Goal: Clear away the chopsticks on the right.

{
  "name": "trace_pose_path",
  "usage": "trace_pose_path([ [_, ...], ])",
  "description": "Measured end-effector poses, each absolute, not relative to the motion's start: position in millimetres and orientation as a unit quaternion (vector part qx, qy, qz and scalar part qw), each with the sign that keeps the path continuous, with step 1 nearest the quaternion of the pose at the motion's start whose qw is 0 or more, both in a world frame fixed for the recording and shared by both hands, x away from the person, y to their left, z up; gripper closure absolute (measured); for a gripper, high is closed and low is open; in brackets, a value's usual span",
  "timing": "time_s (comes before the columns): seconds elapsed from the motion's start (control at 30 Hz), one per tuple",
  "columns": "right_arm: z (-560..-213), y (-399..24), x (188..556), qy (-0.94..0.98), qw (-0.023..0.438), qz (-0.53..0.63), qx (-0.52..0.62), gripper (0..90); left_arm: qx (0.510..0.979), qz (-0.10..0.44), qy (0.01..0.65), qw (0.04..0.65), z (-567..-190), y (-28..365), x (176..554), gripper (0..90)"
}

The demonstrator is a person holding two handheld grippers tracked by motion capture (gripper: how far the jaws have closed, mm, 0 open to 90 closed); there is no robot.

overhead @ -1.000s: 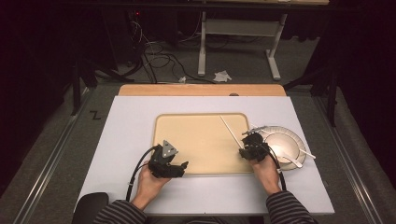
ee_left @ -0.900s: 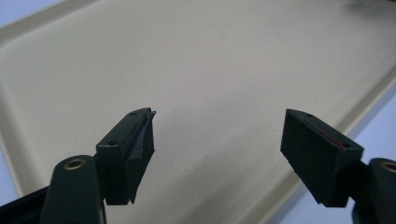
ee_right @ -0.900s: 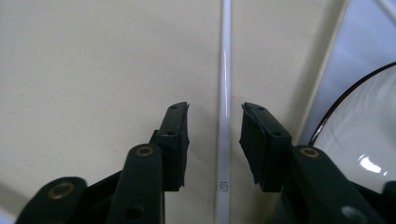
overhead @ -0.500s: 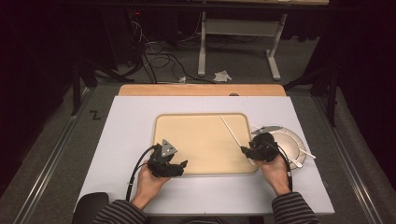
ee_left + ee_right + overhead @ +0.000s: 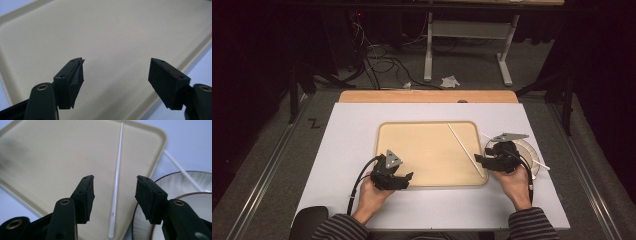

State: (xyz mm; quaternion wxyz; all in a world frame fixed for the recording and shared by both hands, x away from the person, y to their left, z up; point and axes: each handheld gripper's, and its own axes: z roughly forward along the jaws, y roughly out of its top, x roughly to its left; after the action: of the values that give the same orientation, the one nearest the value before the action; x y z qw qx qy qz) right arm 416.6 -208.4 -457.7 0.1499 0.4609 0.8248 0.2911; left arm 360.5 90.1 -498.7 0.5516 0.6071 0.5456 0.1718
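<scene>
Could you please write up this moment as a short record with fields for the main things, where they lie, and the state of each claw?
tray: beige tray in the middle of the white table
stick on tray: white stick lies flat near the tray's right side
plates: stacked plates just right of the tray, a second white stick resting across them
left claw: left claw open, nothing between the jaws, above the tray
right claw: right claw has just been opening, jaws apart above the stick on the tray, not touching it
</scene>
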Motion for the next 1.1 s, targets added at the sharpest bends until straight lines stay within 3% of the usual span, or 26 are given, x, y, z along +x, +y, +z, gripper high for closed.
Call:
trace_pose_path([
  [0.27, -450.2, -218.8, 413.0, 0.821, 0.143, 0.323, 0.449, 48.2, 0.614, 0.169, 0.541, 0.549, -500.2, 88.9, 359.4, 26.9],
  [0.57, -429.5, -233.1, 406.0, 0.809, 0.167, 0.346, 0.444, 54.3, 0.604, 0.164, 0.545, 0.557, -498.8, 89.5, 360.5, 27.5],
  [1.1, -412.2, -276.3, 405.6, 0.789, 0.165, 0.360, 0.469, 49.6, 0.599, 0.163, 0.549, 0.560, -498.4, 90.6, 360.1, 27.9],
])
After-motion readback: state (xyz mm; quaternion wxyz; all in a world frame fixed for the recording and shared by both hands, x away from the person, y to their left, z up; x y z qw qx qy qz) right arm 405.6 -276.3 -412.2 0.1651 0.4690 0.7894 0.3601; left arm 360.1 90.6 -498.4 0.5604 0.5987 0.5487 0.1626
